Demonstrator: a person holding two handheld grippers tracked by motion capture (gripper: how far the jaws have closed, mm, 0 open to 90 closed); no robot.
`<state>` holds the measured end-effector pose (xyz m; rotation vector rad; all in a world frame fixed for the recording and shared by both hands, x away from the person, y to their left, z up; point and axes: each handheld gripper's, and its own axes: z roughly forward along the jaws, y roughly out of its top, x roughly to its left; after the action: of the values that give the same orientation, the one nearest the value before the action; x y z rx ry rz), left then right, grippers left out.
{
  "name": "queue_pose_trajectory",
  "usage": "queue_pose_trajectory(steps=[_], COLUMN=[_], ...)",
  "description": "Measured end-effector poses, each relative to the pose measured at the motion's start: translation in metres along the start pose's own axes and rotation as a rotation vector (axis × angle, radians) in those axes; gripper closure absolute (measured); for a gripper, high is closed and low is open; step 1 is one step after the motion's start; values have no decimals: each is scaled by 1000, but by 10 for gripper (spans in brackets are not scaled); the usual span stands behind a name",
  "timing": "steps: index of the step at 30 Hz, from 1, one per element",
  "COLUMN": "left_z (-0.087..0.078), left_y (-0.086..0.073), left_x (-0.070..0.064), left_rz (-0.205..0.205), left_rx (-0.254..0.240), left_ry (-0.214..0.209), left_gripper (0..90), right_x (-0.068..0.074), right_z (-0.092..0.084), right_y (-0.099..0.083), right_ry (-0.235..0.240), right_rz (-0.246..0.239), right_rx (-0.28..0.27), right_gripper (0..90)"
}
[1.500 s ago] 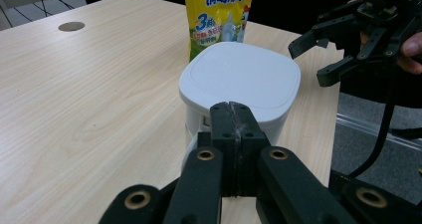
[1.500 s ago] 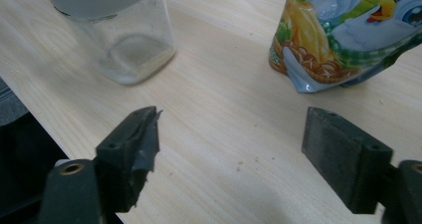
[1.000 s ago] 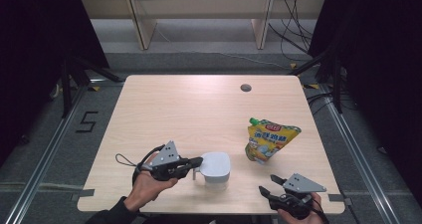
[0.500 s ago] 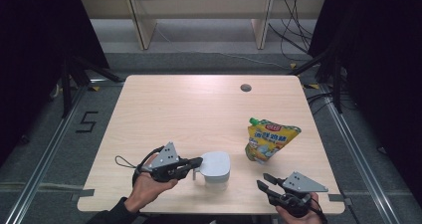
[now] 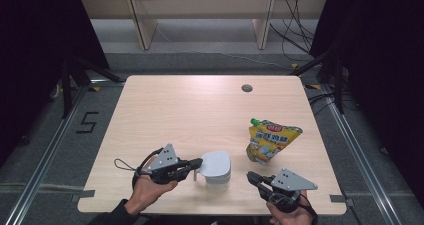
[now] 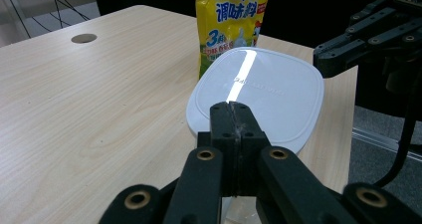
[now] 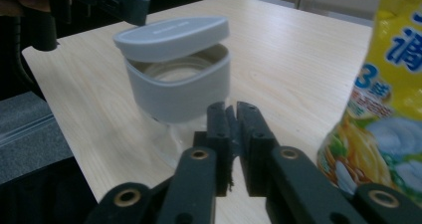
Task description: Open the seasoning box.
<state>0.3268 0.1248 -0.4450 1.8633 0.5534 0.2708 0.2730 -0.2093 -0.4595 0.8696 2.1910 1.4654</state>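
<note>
A small grey container [image 7: 179,89] stands near the table's front edge, its flat lid [image 7: 169,32] raised and tilted above the body. My left gripper [image 5: 197,163] is shut on the lid's near rim [image 6: 263,89], its jaws pressed together at the edge [image 6: 231,112]. To the container's right, my right gripper [image 5: 251,176] points at it from a short way off, jaws shut with nothing between them [image 7: 231,115]. A yellow seasoning pouch [image 5: 270,140] stands upright behind and right of the container.
The wooden table [image 5: 190,110] has a round cable hole [image 5: 246,88] near its far edge. The pouch [image 7: 383,109] is close on the right gripper's right side. Dark floor, rails and cables surround the table.
The right gripper has edged slightly left toward the container. The left gripper stays at the lid with no clear movement.
</note>
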Motion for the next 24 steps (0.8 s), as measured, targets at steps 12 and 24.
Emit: queue_pose_trajectory(steps=[12, 24], left_z=[-2, -2], left_y=[-4, -4], left_x=[2, 2], left_rz=[-1, -13], left_rx=[-7, -13], left_ry=[-1, -1], left_gripper=[890, 890], right_x=[4, 6], right_z=[17, 28], right_y=[17, 30], right_ry=[12, 37], right_rz=[-66, -88], right_rx=[-4, 18], right_gripper=[900, 900])
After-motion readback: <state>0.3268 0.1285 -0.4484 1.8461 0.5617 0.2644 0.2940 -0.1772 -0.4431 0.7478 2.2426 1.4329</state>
